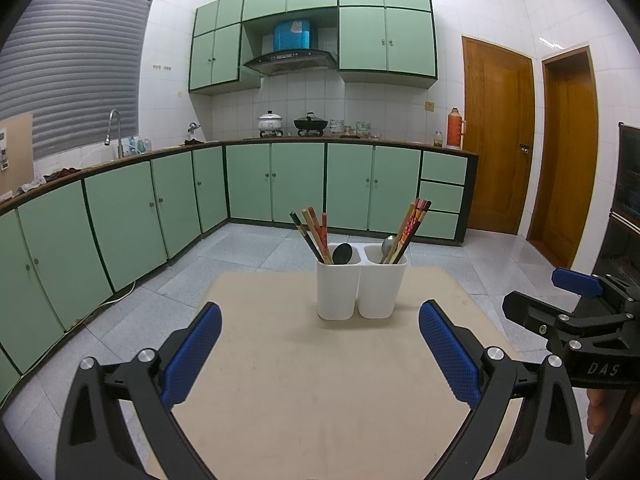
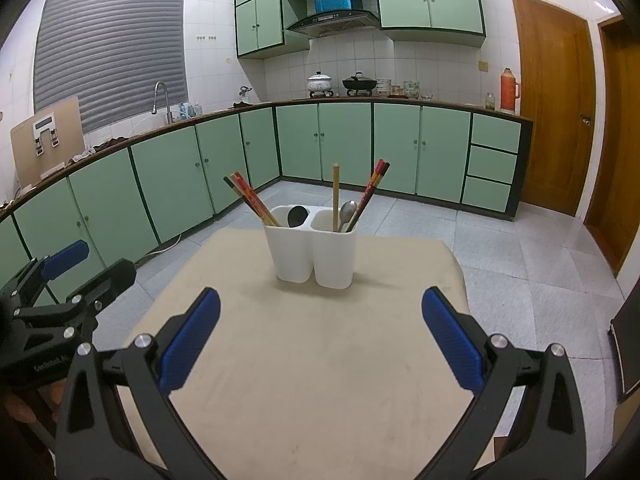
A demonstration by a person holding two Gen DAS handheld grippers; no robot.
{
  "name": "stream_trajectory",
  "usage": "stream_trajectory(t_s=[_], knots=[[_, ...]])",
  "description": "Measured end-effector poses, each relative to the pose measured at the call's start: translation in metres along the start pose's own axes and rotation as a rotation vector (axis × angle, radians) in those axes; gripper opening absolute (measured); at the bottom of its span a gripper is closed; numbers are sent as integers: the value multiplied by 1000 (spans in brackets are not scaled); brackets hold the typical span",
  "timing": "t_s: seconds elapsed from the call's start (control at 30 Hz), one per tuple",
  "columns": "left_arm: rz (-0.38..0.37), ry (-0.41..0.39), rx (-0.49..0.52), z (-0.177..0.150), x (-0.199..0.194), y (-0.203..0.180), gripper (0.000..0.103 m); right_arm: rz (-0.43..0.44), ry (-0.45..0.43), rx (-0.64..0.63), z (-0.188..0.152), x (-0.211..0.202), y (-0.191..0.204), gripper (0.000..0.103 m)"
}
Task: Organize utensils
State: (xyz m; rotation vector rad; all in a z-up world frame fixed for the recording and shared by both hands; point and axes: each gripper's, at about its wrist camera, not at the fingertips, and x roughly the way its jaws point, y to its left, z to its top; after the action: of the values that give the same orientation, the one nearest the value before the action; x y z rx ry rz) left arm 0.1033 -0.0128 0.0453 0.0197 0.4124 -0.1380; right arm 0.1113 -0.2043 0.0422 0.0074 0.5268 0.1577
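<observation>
Hovering wide apart and empty over the table (image 1: pixel 320 380): left gripper (image 1: pixel 320 356), right gripper (image 2: pixel 320 344).

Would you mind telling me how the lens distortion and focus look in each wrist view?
Left wrist view: strong fisheye bending of the counter line, dark vignette corners; the white holder is sharp, and the left gripper is sharp too. Right wrist view: same bowing and vignette; holder crisp, glare on the floor tiles.

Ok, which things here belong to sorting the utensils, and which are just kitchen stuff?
For the job: white two-part holder, chopsticks, black spoon, metal spoon, both open tongs.

Just around: pots, orange flask, tap.
</observation>
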Motion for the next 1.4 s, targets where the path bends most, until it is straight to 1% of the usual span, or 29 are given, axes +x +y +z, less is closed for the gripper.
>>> stream_trajectory(t_s=[1.4], knots=[[4,-4,-1,2,0,1,97,-1,1,-13,2,2,1,98]])
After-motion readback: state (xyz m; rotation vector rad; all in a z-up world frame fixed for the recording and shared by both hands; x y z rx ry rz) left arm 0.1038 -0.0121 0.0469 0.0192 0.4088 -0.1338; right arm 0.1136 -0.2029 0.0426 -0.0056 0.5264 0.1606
